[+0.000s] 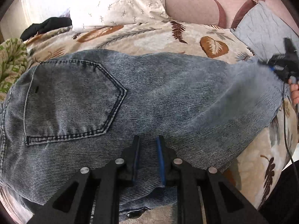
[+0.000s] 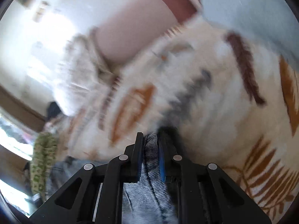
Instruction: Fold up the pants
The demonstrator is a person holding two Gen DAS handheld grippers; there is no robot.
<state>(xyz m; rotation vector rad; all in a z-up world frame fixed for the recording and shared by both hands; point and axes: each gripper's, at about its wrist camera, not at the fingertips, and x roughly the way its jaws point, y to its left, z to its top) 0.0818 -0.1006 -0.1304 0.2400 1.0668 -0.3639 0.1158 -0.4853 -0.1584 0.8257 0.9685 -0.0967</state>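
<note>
Blue-grey denim pants [image 1: 130,97] lie across the leaf-print bed cover, back pocket [image 1: 72,100] up at the left. My left gripper [image 1: 147,140] is over the pants' near edge, its jaws a narrow gap apart with denim lying under and between them; whether it pinches the cloth is unclear. My right gripper [image 2: 150,140] is shut on a bunched fold of the pants [image 2: 151,169]. It also shows in the left wrist view [image 1: 280,69], holding the pants' far right end lifted off the bed. The right wrist view is motion-blurred.
A white leaf-print pillow [image 1: 119,3], a pink headboard [image 1: 190,3] and a grey pillow [image 1: 265,24] are at the back. Black clothing [image 1: 46,26] and a green patterned cloth [image 1: 11,59] lie at the left. The bed cover [image 1: 149,35] spreads beyond the pants.
</note>
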